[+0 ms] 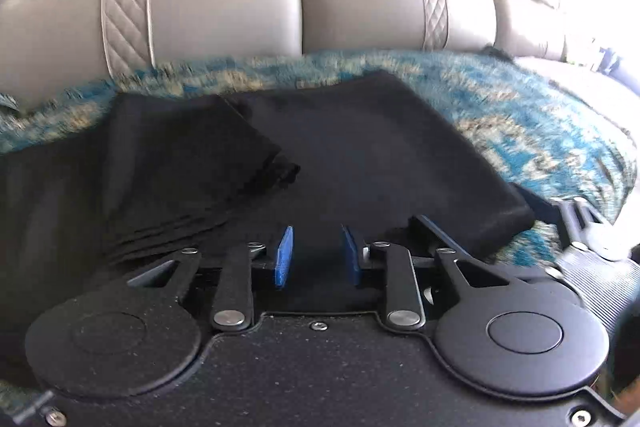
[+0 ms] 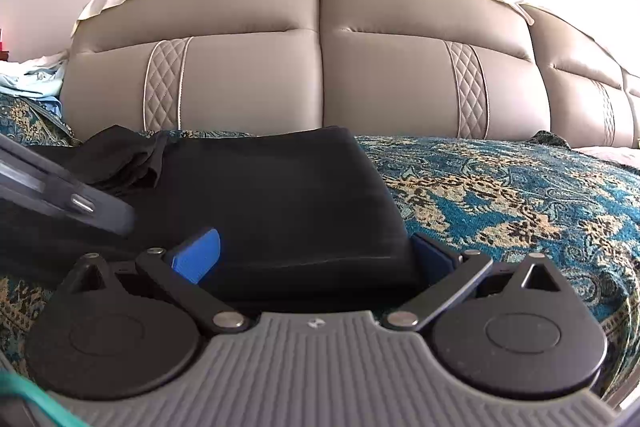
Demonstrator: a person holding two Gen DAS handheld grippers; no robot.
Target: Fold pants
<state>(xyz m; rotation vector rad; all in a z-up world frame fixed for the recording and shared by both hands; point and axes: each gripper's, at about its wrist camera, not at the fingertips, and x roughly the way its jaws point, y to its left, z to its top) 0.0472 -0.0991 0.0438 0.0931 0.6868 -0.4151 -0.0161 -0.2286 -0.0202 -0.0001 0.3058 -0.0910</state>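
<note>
A beige padded sofa back [image 2: 320,67] rises behind a seat covered by a blue patterned throw [image 2: 500,195]. Black pants [image 2: 280,195], partly folded, lie on the throw. The right hand-held gripper [image 2: 316,255] stands released, its blue pads either side of the pants' near folded edge. The left hand-held gripper [image 1: 316,255] stands narrowly parted above the fabric, grasping nothing.

Left gripper [image 1: 316,255] jaws narrow over folded black pants [image 1: 320,155] on patterned blanket [image 1: 520,115]; contact unclear.
</note>
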